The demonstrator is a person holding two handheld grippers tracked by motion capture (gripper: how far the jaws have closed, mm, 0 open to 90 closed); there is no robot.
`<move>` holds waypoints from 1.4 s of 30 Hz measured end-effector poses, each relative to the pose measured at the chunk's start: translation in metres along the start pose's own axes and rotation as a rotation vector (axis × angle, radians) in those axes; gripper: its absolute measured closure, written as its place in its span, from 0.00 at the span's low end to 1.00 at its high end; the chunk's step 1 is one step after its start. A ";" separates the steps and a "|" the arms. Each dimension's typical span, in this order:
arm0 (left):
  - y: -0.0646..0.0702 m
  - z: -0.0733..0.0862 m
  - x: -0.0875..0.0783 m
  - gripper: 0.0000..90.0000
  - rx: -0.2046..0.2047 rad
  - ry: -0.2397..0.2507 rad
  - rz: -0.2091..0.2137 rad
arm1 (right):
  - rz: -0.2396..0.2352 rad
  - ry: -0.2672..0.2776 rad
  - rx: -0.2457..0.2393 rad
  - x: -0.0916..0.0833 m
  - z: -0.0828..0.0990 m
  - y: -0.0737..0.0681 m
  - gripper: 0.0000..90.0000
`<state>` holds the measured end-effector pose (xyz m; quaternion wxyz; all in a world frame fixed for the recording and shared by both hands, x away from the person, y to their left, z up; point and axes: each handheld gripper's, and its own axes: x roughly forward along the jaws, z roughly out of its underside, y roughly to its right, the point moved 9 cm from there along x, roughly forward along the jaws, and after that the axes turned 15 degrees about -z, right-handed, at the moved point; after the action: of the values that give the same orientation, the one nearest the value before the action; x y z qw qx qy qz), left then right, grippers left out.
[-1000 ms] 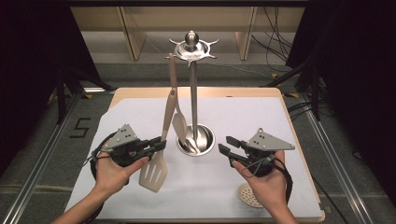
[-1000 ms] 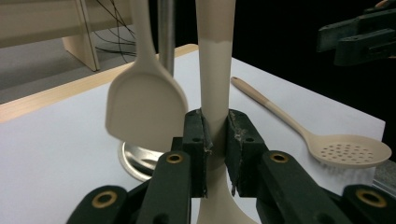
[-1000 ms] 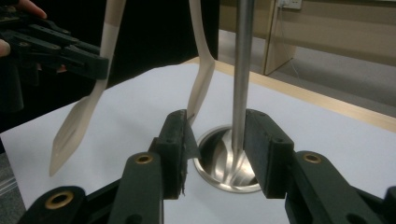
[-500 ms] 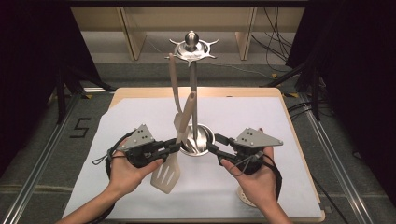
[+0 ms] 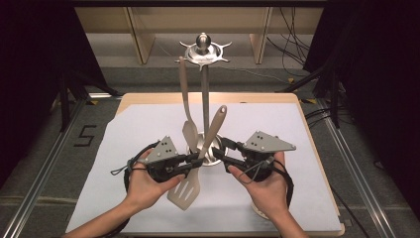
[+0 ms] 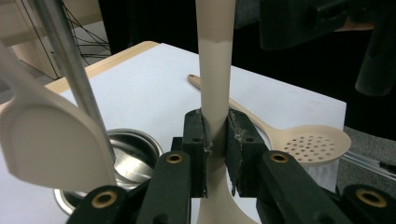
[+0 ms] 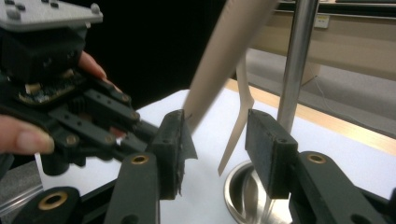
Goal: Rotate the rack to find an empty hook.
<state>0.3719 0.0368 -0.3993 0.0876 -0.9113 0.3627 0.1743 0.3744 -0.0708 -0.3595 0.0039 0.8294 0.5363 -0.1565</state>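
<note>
Over the last second the beige slotted plastic spatula (image 5: pixel 190 181) was swung from leftward-leaning to tilted rightward beside the polished steel utensil stand (image 5: pixel 204 94), its handle tip brought toward the hooks (presumably for hanging). It was clamped at the neck by the left gripper (image 5: pixel 190 163), above the white sheet. The right gripper (image 7: pixel 217 140), its jaws just opened wider, was brought up beside the handle, nothing pressed between its pads.
</note>
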 end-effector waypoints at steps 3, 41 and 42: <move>0.004 0.000 0.001 0.87 0.001 0.001 0.008 | -0.009 0.019 -0.003 0.002 -0.004 0.000 0.64; 0.025 -0.004 0.001 0.63 0.038 0.026 0.275 | -0.219 0.003 -0.042 -0.003 -0.011 -0.019 0.85; 0.025 -0.005 0.001 0.63 0.045 0.033 0.297 | -0.242 -0.006 -0.022 -0.003 -0.009 -0.022 0.85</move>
<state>0.3562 0.0167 -0.3961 0.0751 -0.8481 0.4987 0.1621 0.3557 -0.0629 -0.3463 -0.0044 0.7581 0.6341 -0.1525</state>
